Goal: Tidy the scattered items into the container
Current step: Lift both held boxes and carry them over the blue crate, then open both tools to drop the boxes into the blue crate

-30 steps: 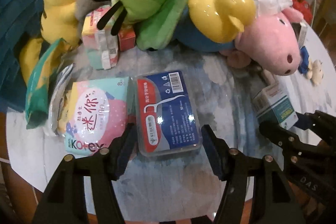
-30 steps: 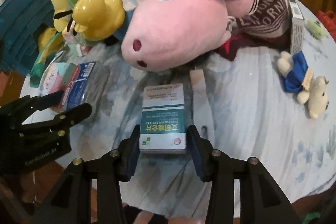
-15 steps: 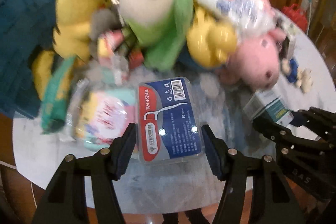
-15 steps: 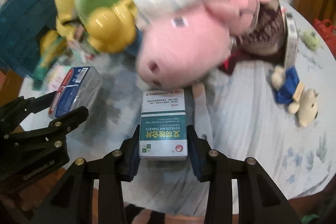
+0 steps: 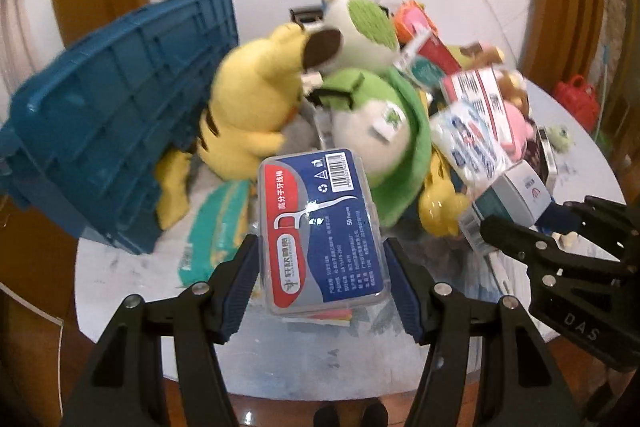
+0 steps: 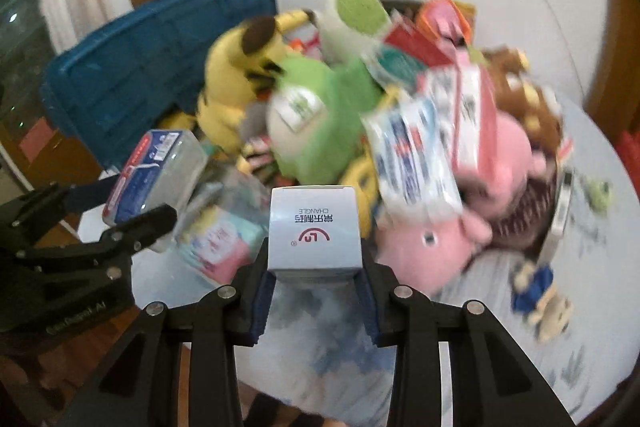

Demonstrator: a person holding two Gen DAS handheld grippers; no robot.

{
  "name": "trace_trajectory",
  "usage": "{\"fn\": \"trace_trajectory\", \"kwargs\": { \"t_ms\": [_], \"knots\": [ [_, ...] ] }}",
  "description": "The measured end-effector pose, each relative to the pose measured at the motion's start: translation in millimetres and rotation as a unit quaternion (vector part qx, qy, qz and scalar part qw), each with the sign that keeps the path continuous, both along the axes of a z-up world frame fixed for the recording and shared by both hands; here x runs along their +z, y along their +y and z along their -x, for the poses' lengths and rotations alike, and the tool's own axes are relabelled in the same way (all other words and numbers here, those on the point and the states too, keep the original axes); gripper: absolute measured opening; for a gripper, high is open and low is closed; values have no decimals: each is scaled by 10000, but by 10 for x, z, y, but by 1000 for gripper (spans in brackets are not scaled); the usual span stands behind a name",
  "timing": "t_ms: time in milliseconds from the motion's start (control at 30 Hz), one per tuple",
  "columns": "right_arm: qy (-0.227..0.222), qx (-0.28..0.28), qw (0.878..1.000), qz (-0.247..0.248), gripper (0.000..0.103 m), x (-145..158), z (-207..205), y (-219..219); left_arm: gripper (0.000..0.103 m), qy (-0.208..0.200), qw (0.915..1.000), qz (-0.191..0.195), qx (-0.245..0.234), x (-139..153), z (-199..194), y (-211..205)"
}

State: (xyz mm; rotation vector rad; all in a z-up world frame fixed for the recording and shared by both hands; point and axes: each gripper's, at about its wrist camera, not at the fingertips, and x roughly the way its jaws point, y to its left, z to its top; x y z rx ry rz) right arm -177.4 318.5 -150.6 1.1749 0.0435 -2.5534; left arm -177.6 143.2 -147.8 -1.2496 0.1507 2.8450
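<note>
Clear plastic floss-pick box (image 5: 320,227) with the blue-and-red label is pinched between the left gripper (image 5: 320,283) pads, lifted off the round table (image 5: 280,359). The right gripper (image 6: 315,291) is clamped on a small white tablet carton (image 6: 314,231), also up in the air. Blue crate (image 5: 108,123) sits tipped at the table's far left edge, with the yellow plush (image 5: 248,107) and green plush (image 5: 376,131) piled just beside it.
</note>
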Motion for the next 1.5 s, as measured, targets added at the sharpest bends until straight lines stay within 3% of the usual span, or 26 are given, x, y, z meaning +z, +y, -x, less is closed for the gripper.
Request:
{"fn": "trace_trajectory", "kwargs": {
  "t_ms": [233, 433, 667, 767, 900, 1100, 1300, 1500],
  "knots": [
    [516, 426, 9977, 97, 36, 464, 161, -413, 61, 607, 9977, 27, 310, 557, -77, -296],
    [997, 879, 9908, 267, 36, 964, 250, -789, 61, 1214, 9906, 147, 619, 1084, -103, -719],
    [1604, 1444, 9755, 427, 36, 1671, 455, -1612, 61, 1831, 9783, 333, 906, 1835, 34, -1588],
    [1827, 1604, 9688, 472, 37, 1994, 636, -2026, 61, 1874, 9764, 394, 1004, 2058, 216, -2076],
    [1769, 1760, 9670, 519, 37, 2255, 1046, -2724, 61, 1627, 9785, 519, 1158, 2155, 628, -2751],
    [1038, 1800, 9776, 324, 37, 2287, 1889, -3777, 61, 814, 9900, 528, 1023, 2137, 1412, -3573],
    [261, 1661, 9846, -480, 37, 1918, 2474, -4454, 61, -69, 9952, 439, 870, 1769, 2009, -3998],
    [-502, 1519, 9839, -802, 37, 1424, 2739, -4608, 61, -613, 9949, 253, 764, 1428, 2280, -4174]
  ]
}}
